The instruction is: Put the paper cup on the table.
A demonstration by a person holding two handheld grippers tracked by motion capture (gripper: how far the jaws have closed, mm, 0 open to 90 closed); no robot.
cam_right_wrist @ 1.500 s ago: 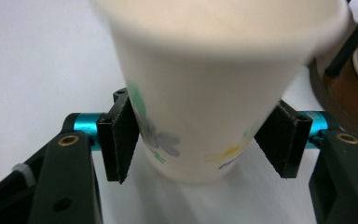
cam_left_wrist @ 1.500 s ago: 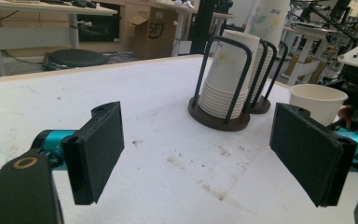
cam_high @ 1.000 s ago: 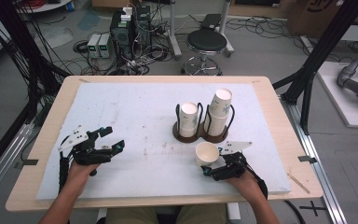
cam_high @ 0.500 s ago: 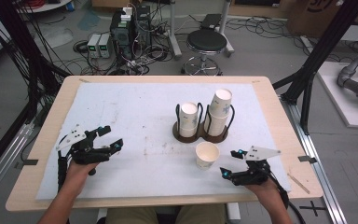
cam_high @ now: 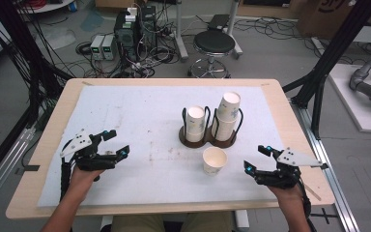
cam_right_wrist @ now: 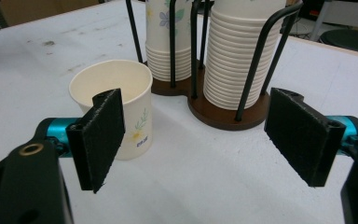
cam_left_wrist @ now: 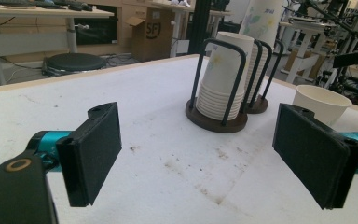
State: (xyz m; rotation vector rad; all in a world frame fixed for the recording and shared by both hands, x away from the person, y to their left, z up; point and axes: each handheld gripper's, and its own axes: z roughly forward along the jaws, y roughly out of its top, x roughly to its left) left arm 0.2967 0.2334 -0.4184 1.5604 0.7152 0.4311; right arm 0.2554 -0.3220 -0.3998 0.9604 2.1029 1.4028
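Note:
A single white paper cup [cam_high: 215,160] stands upright on the white mat, just in front of a dark two-bay wire holder [cam_high: 207,140]. The holder carries a short cup stack [cam_high: 195,123] and a taller one [cam_high: 227,113]. My right gripper [cam_high: 255,158] is open, a little to the right of the loose cup and apart from it; in its own view the right gripper [cam_right_wrist: 196,140] frames the cup [cam_right_wrist: 137,119] and the holder [cam_right_wrist: 223,114]. My left gripper [cam_high: 118,142] rests at the mat's left; its jaws have just been opening and nothing is between them [cam_left_wrist: 196,158].
The wooden table [cam_high: 290,121] shows as a bare strip around the mat [cam_high: 140,111]. Beyond its far edge are a black stool [cam_high: 214,43], electronics boxes and cables on the floor. The mat between the left gripper and the holder is stained.
The right gripper has drawn back to the right and slightly up, away from the loose cup, which stays standing on the mat. The left hand has kept its place.

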